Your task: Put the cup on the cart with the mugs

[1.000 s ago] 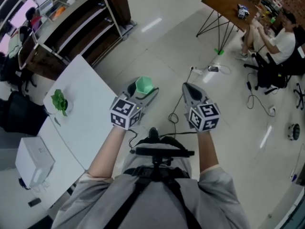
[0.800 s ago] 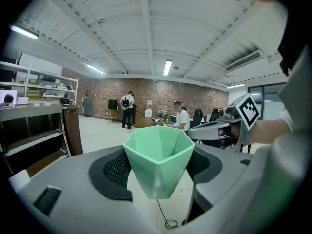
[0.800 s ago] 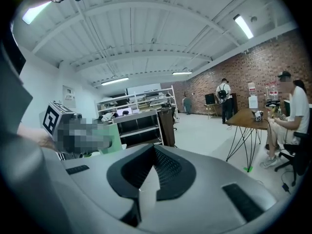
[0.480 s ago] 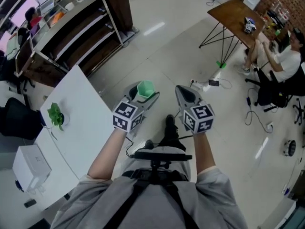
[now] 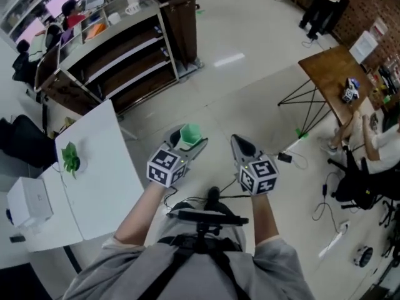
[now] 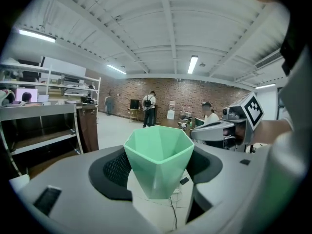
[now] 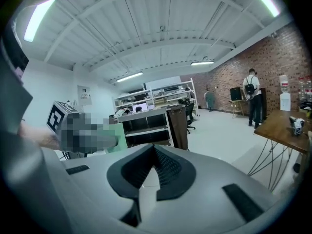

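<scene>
A faceted green cup [image 5: 189, 132] stands upright between the jaws of my left gripper [image 5: 186, 139], which is shut on it. In the left gripper view the cup [image 6: 158, 165] fills the middle, with the dark pads pressing on both its sides. My right gripper [image 5: 239, 142] is held beside it, jaws together and empty; its pads [image 7: 168, 167] meet at the tips. The cart [image 5: 125, 49], a metal frame with dark shelves, stands ahead at the upper left, with white mugs [image 5: 131, 5] on its top. It also appears in the right gripper view [image 7: 146, 123].
A white table [image 5: 94, 167] runs along my left with a small green plant [image 5: 69, 160] and a white box [image 5: 28, 199]. A brown bin [image 5: 181, 11] stands beside the cart. A wooden table [image 5: 331, 74], seated people and floor cables [image 5: 312, 161] lie to the right.
The view has moved forward across the floor: the cart now shows nearer and more fully, and the wooden table has slid down the right. Both grippers keep their pose, cup still held.
</scene>
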Tool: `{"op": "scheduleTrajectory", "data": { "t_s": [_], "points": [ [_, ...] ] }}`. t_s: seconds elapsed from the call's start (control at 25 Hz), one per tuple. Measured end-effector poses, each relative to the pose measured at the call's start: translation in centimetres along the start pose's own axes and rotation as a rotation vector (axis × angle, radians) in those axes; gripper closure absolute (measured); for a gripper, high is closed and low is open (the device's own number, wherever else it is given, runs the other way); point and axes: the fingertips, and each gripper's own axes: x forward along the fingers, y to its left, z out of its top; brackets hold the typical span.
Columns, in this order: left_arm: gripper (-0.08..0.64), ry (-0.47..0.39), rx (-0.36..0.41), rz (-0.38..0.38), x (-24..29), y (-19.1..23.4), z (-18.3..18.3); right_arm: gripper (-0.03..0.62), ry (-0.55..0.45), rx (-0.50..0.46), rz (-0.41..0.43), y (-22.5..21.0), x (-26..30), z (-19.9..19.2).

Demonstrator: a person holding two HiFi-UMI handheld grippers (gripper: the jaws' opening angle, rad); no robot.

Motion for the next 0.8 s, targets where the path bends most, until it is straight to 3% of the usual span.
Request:
{"op": "scheduleTrajectory", "data": {
  "t_s": [0.16,0.44,0.8],
  "points": [
    [0.241,0.008,0.007,0.064,1.9,2.7,2.0,0.589,-0.004,-0.010,0.056,-2.4,2.9,2.1],
    [0.241,-0.018,-0.006,0.157,3.6,8.9,4.9,0.589,-0.004,-0.043,0.155,-3.0,8.7,5.5],
    [0.241,-0.051,-0.035,0.236,4.7,20.8,6.4,0.589,0.028,-0.127,0.235,-2.2,21.1,9.6]
  ]
}}
